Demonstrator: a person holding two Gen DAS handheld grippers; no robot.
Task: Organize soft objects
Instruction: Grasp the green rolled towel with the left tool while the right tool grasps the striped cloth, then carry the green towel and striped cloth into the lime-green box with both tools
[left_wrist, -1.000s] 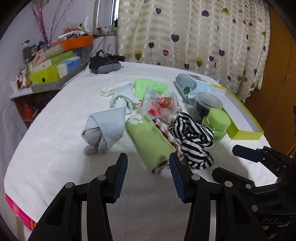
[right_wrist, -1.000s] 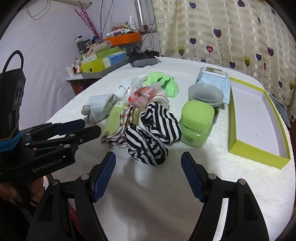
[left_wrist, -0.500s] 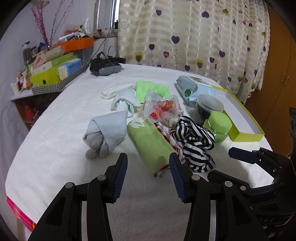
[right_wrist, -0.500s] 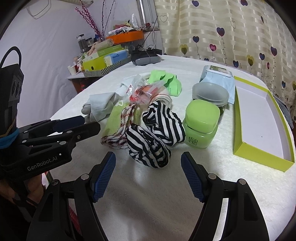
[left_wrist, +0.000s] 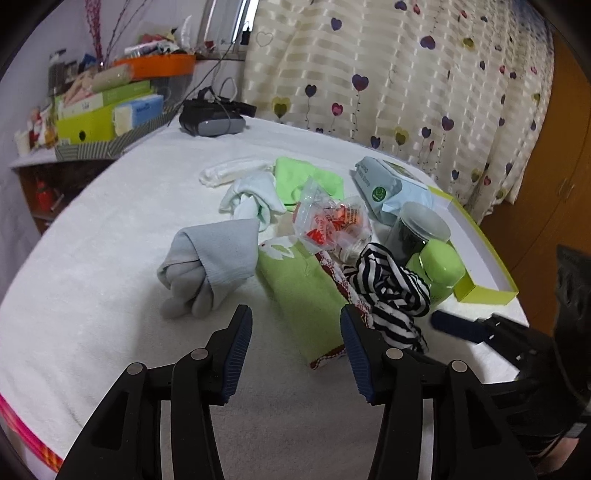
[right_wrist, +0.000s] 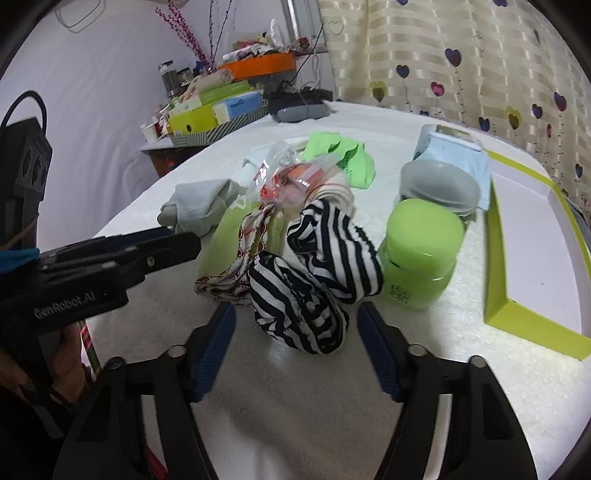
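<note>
Hovering low over the white table cover (right_wrist: 295, 387), the right gripper (right_wrist: 295, 343) has its jaws spread wide and empty, and the striped black-and-white cloth (right_wrist: 314, 280) sits straight ahead of it, bunched into a lump whose near end falls almost between the blue pads (right_wrist: 214, 347) — this looks like the piece most ready to be taken. The left gripper (left_wrist: 295, 350) is likewise wide and holds nothing; directly in front of it lies the folded green cloth (left_wrist: 299, 291), its long axis running away from the fingers and slightly leftward, with a red-patterned trim along its right edge touching the striped cloth. So each gripper has its own nearest target, and the right one is nearer to its own. Just left of the green cloth rests the grey sock bundle (left_wrist: 210, 269). Right of the striped cloth, touching or nearly so, stands a green jar (right_wrist: 421, 254) — a closing jaw could nudge it. Behind come a crinkled plastic bag (left_wrist: 332, 225), a grey-lidded tub (right_wrist: 439, 188), a pale rolled sock (left_wrist: 255, 199), a bright green cloth (left_wrist: 310, 181) and a wipes pack (left_wrist: 388, 184). At the right lies the open lime-edged box (right_wrist: 517, 317), its inside bare, plausibly where soft items go.
</note>
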